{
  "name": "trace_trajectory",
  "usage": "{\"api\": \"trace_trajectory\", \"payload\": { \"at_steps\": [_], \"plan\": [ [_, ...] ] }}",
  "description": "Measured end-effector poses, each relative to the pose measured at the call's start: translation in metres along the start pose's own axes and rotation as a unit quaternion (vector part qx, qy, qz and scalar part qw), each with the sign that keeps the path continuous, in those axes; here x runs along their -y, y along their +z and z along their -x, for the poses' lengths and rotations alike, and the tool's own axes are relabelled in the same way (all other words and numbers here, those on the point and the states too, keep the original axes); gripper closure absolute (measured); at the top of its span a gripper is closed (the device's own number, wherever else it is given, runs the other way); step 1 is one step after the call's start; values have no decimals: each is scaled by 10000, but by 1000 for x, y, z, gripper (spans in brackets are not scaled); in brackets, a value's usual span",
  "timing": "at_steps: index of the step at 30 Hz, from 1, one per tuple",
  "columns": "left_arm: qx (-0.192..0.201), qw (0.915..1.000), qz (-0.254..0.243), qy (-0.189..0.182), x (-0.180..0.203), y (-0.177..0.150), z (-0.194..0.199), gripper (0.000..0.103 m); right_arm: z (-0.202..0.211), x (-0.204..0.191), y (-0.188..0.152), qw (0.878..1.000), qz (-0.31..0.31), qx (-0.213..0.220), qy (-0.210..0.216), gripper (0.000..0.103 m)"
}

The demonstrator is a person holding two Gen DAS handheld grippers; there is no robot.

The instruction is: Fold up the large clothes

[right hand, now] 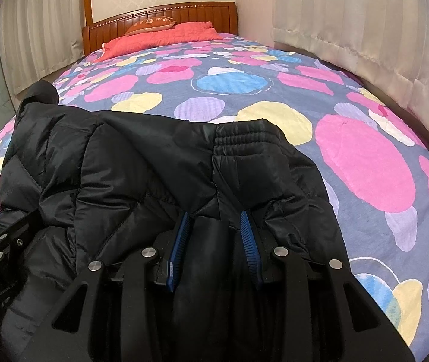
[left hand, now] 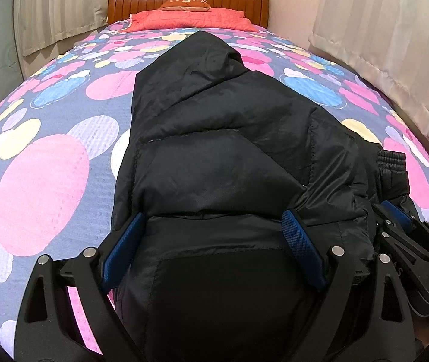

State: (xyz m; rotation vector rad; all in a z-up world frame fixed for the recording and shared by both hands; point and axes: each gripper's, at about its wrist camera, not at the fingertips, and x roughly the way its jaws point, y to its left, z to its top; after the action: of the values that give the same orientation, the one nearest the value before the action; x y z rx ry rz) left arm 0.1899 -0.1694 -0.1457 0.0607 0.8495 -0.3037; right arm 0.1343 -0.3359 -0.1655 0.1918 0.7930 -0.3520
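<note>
Both wrist views are evenly and softly lit, warm indoor light with no hard shadows. Strong fisheye distortion bows the bedspread into a dome and curves the curtains at the right edge; black vignette fills the corners. The black jacket swallows detail (only faint sheen shows its quilting). Focus is sharp at centre, slightly soft toward the lower edge.

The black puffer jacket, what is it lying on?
The black puffer jacket lies on a bedspread with pink, blue and yellow blobs. Whatever sits directly beneath it is hidden.
</note>
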Motion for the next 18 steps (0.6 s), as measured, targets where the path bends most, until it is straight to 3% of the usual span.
{"api": "trace_trajectory", "payload": {
  "at_steps": [9, 18],
  "plan": [
    [-54, 9998, 125, -116, -6, 6, 10, 12, 9, 2, 8, 9999, -13, -90, 88, 65],
    [-260, 9985, 390, -295, -17, 16, 24, 12, 35, 5, 16, 9999, -33, -6, 108, 50]
  ]
}}
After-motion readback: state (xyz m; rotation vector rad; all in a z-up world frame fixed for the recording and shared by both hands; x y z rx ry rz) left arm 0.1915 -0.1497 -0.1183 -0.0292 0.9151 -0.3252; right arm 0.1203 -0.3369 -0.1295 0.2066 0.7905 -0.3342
